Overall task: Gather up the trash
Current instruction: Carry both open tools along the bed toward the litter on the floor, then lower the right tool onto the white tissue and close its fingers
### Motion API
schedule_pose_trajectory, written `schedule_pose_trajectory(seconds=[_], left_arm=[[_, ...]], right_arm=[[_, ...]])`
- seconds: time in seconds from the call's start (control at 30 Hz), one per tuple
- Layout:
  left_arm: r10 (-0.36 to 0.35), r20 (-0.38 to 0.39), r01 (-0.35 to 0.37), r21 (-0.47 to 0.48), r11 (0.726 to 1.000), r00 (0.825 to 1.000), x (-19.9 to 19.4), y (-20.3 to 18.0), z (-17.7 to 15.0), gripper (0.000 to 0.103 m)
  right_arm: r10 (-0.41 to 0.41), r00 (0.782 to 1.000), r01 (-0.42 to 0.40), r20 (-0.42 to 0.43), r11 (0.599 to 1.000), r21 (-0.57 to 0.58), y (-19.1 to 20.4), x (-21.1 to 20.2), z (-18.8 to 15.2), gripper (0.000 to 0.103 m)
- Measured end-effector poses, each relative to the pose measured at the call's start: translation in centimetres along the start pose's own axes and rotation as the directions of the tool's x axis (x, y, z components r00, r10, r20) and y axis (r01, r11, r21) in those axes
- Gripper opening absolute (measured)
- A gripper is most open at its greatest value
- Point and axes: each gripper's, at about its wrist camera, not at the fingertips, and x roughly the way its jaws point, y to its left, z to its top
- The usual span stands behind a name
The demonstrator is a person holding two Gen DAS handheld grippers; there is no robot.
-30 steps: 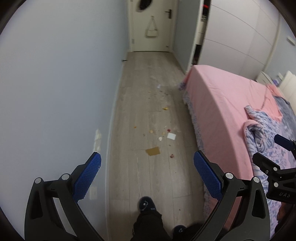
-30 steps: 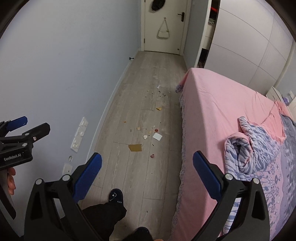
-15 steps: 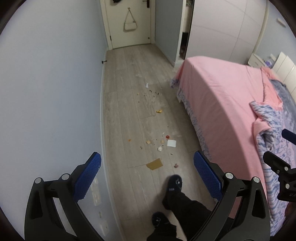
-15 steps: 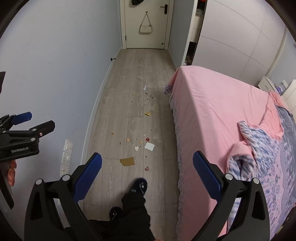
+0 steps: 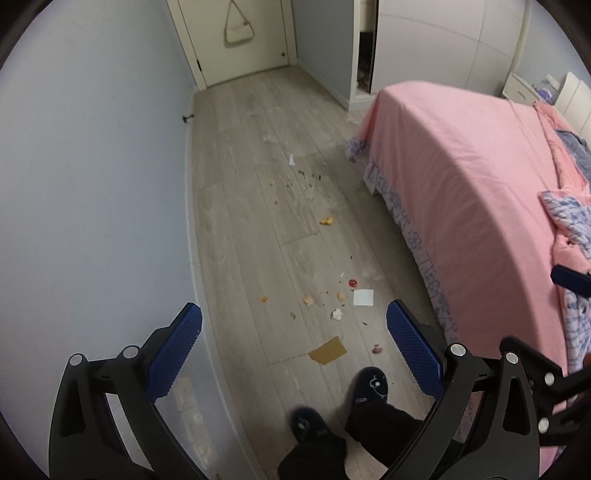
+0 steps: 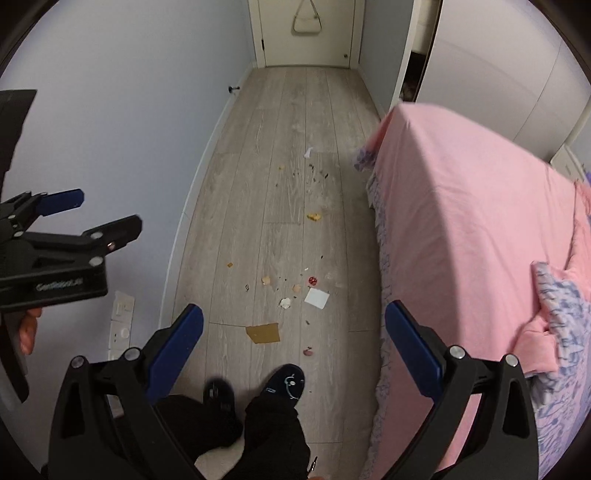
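Note:
Trash lies scattered on the wooden floor between the wall and the bed. A brown cardboard piece is nearest, with a white paper square, a red bit, a yellow scrap and several crumbs farther along. My left gripper is held high above the floor, open and empty. My right gripper is open and empty too, also well above the trash.
A bed with a pink sheet fills the right side. The blue-grey wall with sockets runs along the left. A closed door with a hanging bag ends the corridor. A person's slippered feet stand just before the cardboard.
Both grippers have moved forward along the corridor and tilted down; the trash is closer and larger in view. The person's feet stepped forward. Both stay open.

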Motion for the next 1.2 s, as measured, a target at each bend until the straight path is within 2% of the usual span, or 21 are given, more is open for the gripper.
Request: schedule_pose_trajectory(seconds=[0.1,0.2,0.33,0.5,0.6,0.8,1.07,1.2], left_arm=[[-0.055,-0.054,0.053,-0.045,0.998,0.997,5.6,1.3,0.2,0.097],[-0.091,-0.084,0.085,-0.071,0.994,0.992,11.8,2.3,-0.9,0.097],[-0.091,-0.103,0.092,0.004,0.996,0.991,20.1,2.2,-3.7,0.097],[-0.081,-0.134,0.091,0.069,0.993,0.988,29.6,1.4,-7.0,0.097],[-0.057,-0.124,0.073,0.128,0.989,0.991,33.8,0.8,-8.2,0.097],[-0.079,-0.097,0.094,0.164,0.982,0.992,39.5,-0.1,-9.6,0.097],[-0.114,-0.095,0.13,0.177,0.976,0.989,45.9,-1.6,-13.0,0.097],[-0.141,-0.089,0.158,0.218,0.963,0.986,48.9,-2.4,-14.5,0.097]], right_arm=[[0.02,1.0,-0.02,-0.005,0.999,0.026,0.0,4.9,-0.4,0.096],[-0.005,0.999,0.006,-0.039,0.999,0.05,-0.3,10.5,-1.4,0.096],[-0.007,0.999,0.01,-0.04,0.997,0.075,-0.1,18.8,-2.9,0.096],[-0.007,0.998,0.008,-0.059,1.0,0.022,0.8,29.0,-4.5,0.096],[-0.016,0.998,0.015,-0.056,0.999,-0.028,1.0,33.0,-5.3,0.096],[0.004,0.998,-0.007,-0.056,0.998,-0.062,0.8,39.5,-6.6,0.096],[0.069,0.997,-0.072,-0.037,0.991,-0.112,0.3,45.4,-9.0,0.096],[0.085,0.996,-0.09,-0.034,0.983,-0.158,0.2,48.7,-9.7,0.096]])
